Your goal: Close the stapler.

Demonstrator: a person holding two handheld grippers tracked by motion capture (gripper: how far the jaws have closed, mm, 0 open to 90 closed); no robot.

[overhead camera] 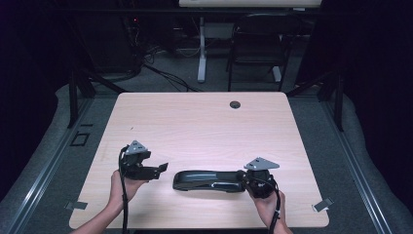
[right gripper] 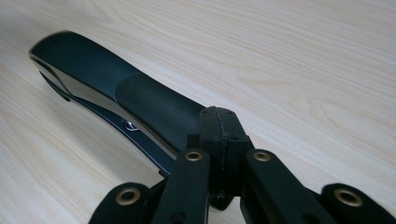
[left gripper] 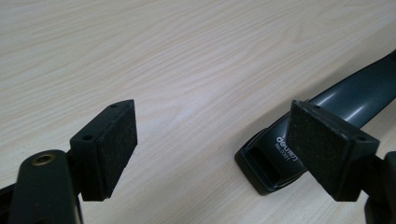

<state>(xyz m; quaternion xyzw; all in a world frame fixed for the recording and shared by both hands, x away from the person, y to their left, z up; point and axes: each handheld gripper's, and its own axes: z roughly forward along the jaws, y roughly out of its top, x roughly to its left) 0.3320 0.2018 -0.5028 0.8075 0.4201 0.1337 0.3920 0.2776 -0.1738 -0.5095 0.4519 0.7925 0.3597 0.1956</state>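
Thing in hand: a long black stapler (overhead camera: 208, 181) lying flat on the light wood desk (overhead camera: 199, 122), near the person's edge, between the two grippers.
Writing: white lettering on the stapler's front end in the left gripper view reads "deli" with a small line beneath that is too fine to make out (left gripper: 280, 145).
Left gripper (overhead camera: 163, 168): jaws spread wide, nothing between the pads; it points toward the stapler's front end, just short of it.
Right gripper (right gripper: 219, 126): pads pressed flat together at the stapler's rear end; whether they pinch any part of it cannot be told.
Cut off: in the left gripper view the right-hand pad (left gripper: 327, 144) covers part of the stapler's nose, and the body runs out of the frame.
Hard to make out: a small metal fitting on the stapler's side (right gripper: 129, 125).
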